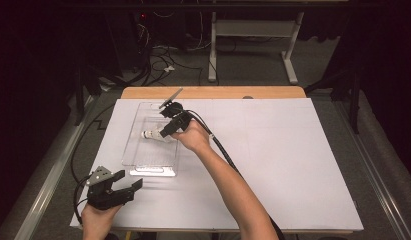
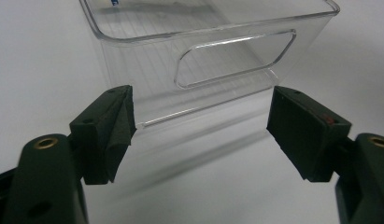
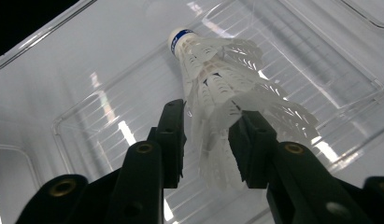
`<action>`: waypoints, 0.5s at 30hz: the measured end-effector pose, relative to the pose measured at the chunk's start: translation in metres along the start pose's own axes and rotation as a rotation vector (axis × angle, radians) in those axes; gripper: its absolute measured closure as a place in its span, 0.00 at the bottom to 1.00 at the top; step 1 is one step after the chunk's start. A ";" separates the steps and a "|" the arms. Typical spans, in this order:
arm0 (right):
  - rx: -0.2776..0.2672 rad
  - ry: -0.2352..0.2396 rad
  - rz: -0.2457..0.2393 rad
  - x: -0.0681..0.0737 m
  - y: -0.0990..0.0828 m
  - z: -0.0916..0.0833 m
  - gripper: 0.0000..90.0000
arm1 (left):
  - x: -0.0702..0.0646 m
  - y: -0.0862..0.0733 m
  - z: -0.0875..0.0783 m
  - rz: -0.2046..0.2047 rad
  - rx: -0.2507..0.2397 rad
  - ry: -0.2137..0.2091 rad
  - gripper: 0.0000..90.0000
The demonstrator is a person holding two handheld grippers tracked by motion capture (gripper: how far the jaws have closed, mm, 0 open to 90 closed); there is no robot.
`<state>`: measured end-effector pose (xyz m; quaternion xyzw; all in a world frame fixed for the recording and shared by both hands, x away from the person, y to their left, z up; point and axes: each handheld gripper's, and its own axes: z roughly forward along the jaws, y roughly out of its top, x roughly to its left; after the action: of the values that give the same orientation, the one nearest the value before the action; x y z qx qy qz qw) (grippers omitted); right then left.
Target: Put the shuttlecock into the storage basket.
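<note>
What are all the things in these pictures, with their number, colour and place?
shuttlecock: one, white plastic skirt with a white cork tip and a blue band, inside the clear bin, its skirt between the right gripper's fingers, which press on it.
clear bin: one, transparent, with a handle slot in its end wall, on the left part of the white table top.
white table top: one, white, covering the wooden table.
wooden table: one, light brown, its far edge visible behind the white top.
white frame: one, white, on the floor behind the table.
left gripper: one, black, at the near left edge, fingers apart, nothing between them, pointing at the bin.
right gripper: one, black, reaching into the bin.
</note>
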<state>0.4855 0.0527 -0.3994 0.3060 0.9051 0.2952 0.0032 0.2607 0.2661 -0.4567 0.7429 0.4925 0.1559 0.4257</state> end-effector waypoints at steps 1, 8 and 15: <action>0.001 0.002 0.008 0.000 -0.001 -0.002 0.79 | 0.000 0.000 0.000 0.000 0.000 0.000 0.27; 0.007 0.004 0.022 -0.004 -0.005 -0.004 0.95 | 0.000 0.000 0.000 -0.001 0.000 0.001 0.27; -0.003 -0.009 0.029 -0.004 -0.005 0.005 1.00 | 0.000 0.000 0.000 0.000 0.000 0.001 0.27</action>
<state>0.4872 0.0498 -0.4065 0.3203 0.9002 0.2951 0.0032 0.2607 0.2659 -0.4568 0.7429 0.4928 0.1562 0.4254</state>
